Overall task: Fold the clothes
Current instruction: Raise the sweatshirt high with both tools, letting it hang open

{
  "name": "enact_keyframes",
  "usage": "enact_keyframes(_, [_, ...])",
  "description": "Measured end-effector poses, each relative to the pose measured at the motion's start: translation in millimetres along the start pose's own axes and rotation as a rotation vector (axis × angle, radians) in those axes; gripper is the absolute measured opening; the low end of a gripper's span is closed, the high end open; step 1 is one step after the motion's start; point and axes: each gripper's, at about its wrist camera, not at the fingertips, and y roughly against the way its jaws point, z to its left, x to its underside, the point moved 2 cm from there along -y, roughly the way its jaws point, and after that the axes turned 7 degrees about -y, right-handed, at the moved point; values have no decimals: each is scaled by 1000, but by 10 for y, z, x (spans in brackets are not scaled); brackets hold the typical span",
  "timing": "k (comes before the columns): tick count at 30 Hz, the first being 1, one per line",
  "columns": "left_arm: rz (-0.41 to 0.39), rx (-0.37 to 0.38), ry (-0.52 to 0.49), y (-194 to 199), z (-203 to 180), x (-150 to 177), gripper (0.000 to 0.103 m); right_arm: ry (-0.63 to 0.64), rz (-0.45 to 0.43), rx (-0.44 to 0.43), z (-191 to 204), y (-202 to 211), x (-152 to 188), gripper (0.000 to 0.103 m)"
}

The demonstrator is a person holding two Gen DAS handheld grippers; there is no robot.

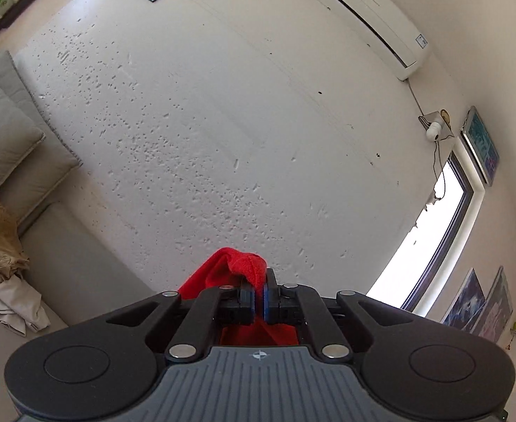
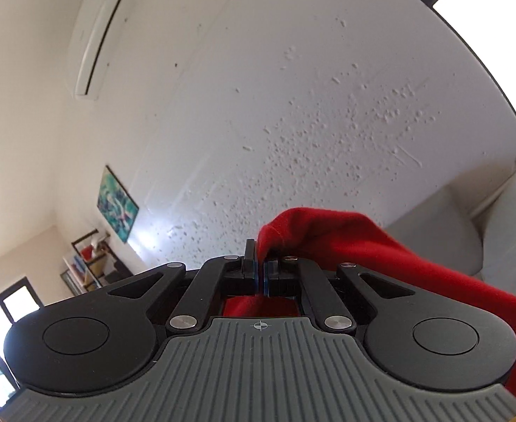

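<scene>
Daylight fills both my feeds. On my left wrist view the window (image 1: 430,242) at lower right is blown out to pure white; on the right wrist view another window (image 2: 486,0) clips at upper right. The pale wall (image 1: 205,123) shows its pitted texture sharply under raking light. Fisheye bending curves straight edges near the frame borders; corners vignette dark.

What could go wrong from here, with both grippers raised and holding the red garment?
1. The left gripper pinches only a small bunched edge of the red garment, so it may slip free.
2. The right gripper also holds a bunched edge, with cloth draped over its side, which could snag or fold crooked.
</scene>
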Motion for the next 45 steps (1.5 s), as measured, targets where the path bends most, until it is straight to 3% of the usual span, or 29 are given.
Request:
enact_keyframes(4, [18, -31, -91, -129, -20, 33, 4, 64, 2, 28, 35, 66, -27, 2])
enact_keyframes(8, [130, -99, -105, -628, 183, 159, 4, 115, -12, 84, 5, -246, -159, 2])
enact_keyframes(11, [292, -169, -69, -1400, 418, 342, 4, 119, 60, 189, -338, -812, -233, 2])
enact_keyframes(14, [388, -263, -58, -2174, 753, 482, 4, 163, 158, 326, -837, -1699, -264, 2])
enact_keyframes(16, [355, -269, -46, -2517, 794, 378, 4, 174, 164, 351, -1031, -2118, -413, 2])
enact_keyframes(18, [264, -228, -105, -2643, 642, 164, 4, 177, 136, 332, -1085, -2400, -622, 2])
enact_keyframes(22, [113, -145, -242, -2569, 250, -117, 4, 254, 31, 219, -738, -2396, -979, 2])
enact_keyframes(24, [98, -149, -254, -2473, 251, 12, 5, 275, 27, 209, -691, -2320, -1002, 2])
enact_keyframes(27, [106, -178, -261, -2293, 372, 375, 5, 240, 80, 230, -975, -2213, -727, 3])
enact_keyframes(31, [200, -253, -261, -1986, 740, 1177, 4, 147, 191, 296, -1745, -2142, -51, 3])
enact_keyframes(36, [416, -420, -87, -1481, 1500, 2159, 4, 2, 314, 417, -2584, -1943, 876, 3])
enact_keyframes(39, [518, -516, 13, -1132, 1838, 2577, 4, -72, 380, 492, -2988, -1784, 1384, 3])
enact_keyframes(42, [572, -562, 58, -875, 1966, 2737, 4, -146, 447, 567, -3390, -1623, 1892, 3])
enact_keyframes(45, [581, -576, 54, -755, 1966, 2721, 4, -106, 473, 606, -3392, -1529, 2049, 2])
